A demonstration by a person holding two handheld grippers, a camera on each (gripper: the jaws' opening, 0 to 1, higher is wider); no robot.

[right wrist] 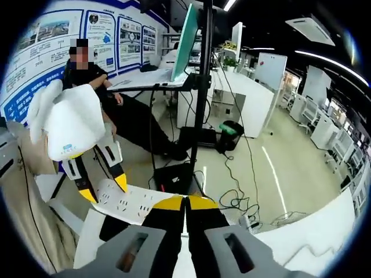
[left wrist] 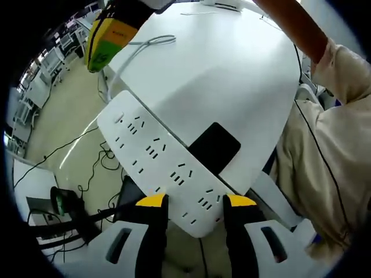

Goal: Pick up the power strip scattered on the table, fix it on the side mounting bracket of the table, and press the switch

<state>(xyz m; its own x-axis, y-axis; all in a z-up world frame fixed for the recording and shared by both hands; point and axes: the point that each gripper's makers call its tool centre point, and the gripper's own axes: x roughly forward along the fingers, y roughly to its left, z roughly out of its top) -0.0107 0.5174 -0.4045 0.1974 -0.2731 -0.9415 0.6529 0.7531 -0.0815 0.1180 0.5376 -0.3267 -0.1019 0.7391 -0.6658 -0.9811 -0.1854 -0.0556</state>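
The white power strip (left wrist: 151, 150) lies slantwise along the edge of the white table (left wrist: 232, 75), its sockets facing me. My left gripper (left wrist: 197, 202) is shut on its near end, a yellow-tipped jaw on each side. A black bracket (left wrist: 215, 147) sits at the table edge just beyond the strip. My right gripper (left wrist: 107, 43) hovers at the far end, above the strip's white cable (left wrist: 145, 43). In the right gripper view my right gripper (right wrist: 185, 202) is shut with nothing between its tips. There the left gripper (right wrist: 104, 190) holds the power strip (right wrist: 130, 207) under a gloved hand (right wrist: 69, 124).
A beige sleeve (left wrist: 330, 145) fills the right side. Black cables (left wrist: 93, 168) trail over the floor beside the table. A black pole (right wrist: 203, 87) with a monitor stands ahead, a seated person (right wrist: 93, 81) behind it, and more desks (right wrist: 249, 98) beyond.
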